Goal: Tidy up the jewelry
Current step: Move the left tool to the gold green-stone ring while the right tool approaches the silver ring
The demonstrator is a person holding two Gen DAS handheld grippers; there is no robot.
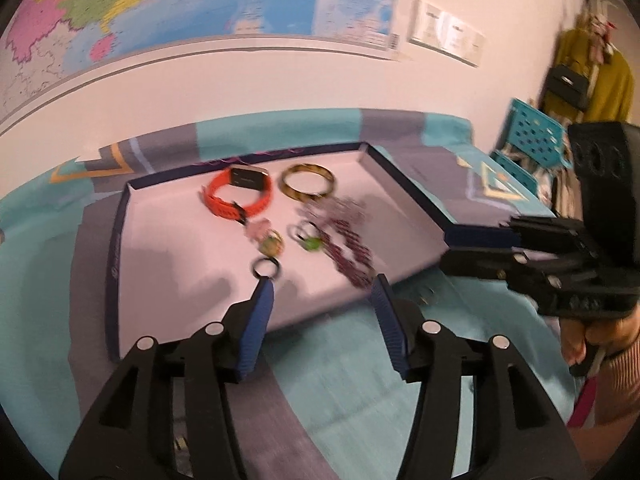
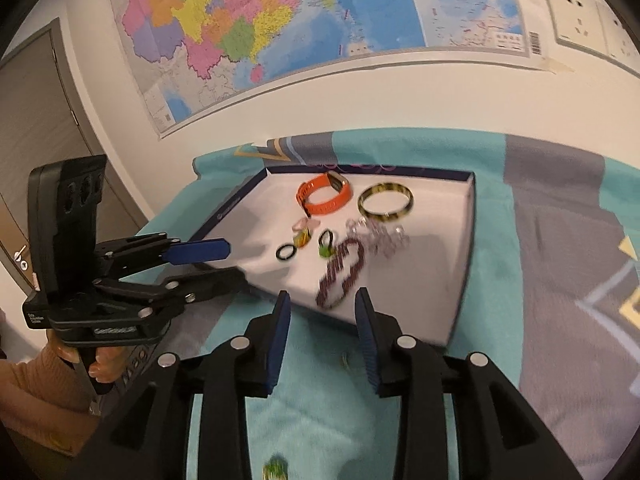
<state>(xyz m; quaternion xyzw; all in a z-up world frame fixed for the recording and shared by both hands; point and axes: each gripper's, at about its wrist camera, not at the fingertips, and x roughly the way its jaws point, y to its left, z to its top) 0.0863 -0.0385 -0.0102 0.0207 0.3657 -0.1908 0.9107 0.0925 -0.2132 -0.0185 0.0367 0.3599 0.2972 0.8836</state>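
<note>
Closest to my lens in the left wrist view, the left gripper (image 1: 322,292) fills the bottom of the frame, its blue pads spread apart with nothing between them. In the right wrist view the right gripper (image 2: 322,312) sits the same way at bottom centre, pads parted and empty, just short of the near rim.

Under both lies a teal and grey patterned cloth (image 1: 340,360), and on it, mid-frame, the shallow tray (image 1: 160,248) with a dark rim and pale floor. Everything I can see of the jewelry is inside it. Toward the upper middle rest an orange watch band (image 1: 236,196) and, just to its right, a tortoiseshell bangle (image 1: 307,182). Below the bangle a pale clear-bead chain (image 2: 376,240) lies blurred, and a dark red beaded bracelet (image 2: 340,276) runs toward the near rim. Smaller still, a dark ring (image 2: 287,253), a green-stone ring (image 2: 326,246) and a yellowish ring with a pink piece (image 1: 268,240) cluster at centre.

A small green and gold piece (image 2: 275,468) lies on the cloth at the bottom edge of the right view, outside the tray.

I judge I'm between picks, both tools free. Next I would bring one gripper down over that stray piece, or a ring, and close gently; small rings will slip easily.
</note>
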